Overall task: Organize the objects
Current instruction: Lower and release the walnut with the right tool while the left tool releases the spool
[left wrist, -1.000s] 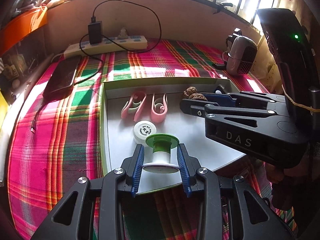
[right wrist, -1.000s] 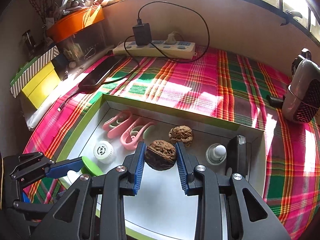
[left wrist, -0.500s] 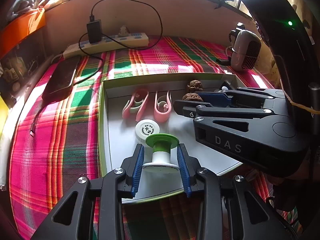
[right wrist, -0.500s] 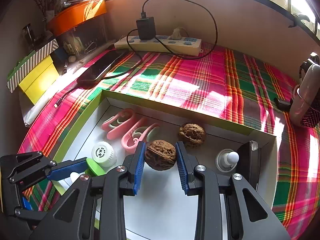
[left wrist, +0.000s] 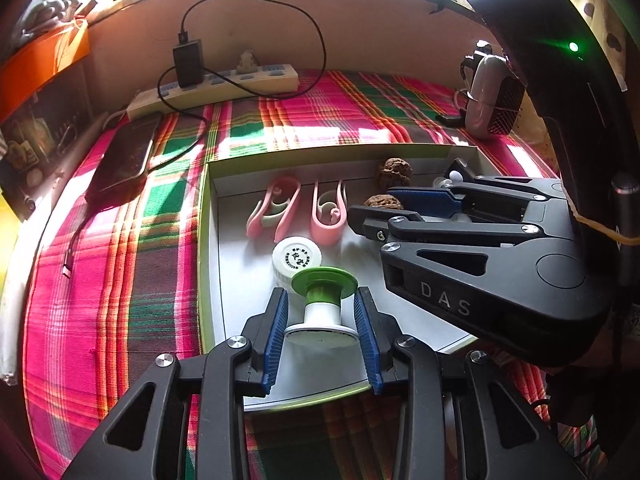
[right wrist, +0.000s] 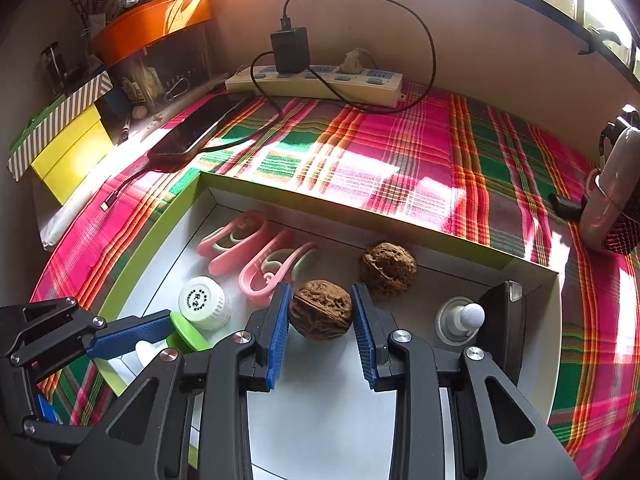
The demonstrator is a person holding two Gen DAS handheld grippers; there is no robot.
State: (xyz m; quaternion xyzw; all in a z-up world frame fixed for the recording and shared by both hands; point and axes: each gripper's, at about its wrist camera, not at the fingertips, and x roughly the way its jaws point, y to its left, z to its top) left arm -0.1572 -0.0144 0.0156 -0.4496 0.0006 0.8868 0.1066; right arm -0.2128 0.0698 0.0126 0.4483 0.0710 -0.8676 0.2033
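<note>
Lower centre, left wrist view: left gripper point(left wrist: 322, 334) clenched on a green-capped spool point(left wrist: 323, 306); pads pressed its white base flange; spool held over the near edge of the tray point(left wrist: 208, 216)
Lower centre, right wrist view: right gripper point(right wrist: 320, 322) grasped a walnut point(right wrist: 320, 314) between its blue pads; walnut appeared lifted clear of the tray floor
Tray contents: second walnut point(right wrist: 389, 266) just behind the held one; two pink clips point(right wrist: 256, 254) at upper left of the tray; white cap point(right wrist: 205, 302) near the left gripper; white knob point(right wrist: 460, 318) and a dark block point(right wrist: 500, 320) at right
Surroundings: plaid cloth point(right wrist: 400, 152) under the tray; phone point(right wrist: 200, 128) and power strip point(right wrist: 316, 82) at upper left
Risk, spool: grip sat on a thin rim, so it might tip or pop out if the hand tilted; it could then roll off the tray edge onto the cloth
Risk, walnut: round, hard shell held at two narrow contacts; a quick swing might let it slip and knock the second walnut or the knob
Risk, crowding: both grippers hung near each other over one tray; crossing paths might make them collide
</note>
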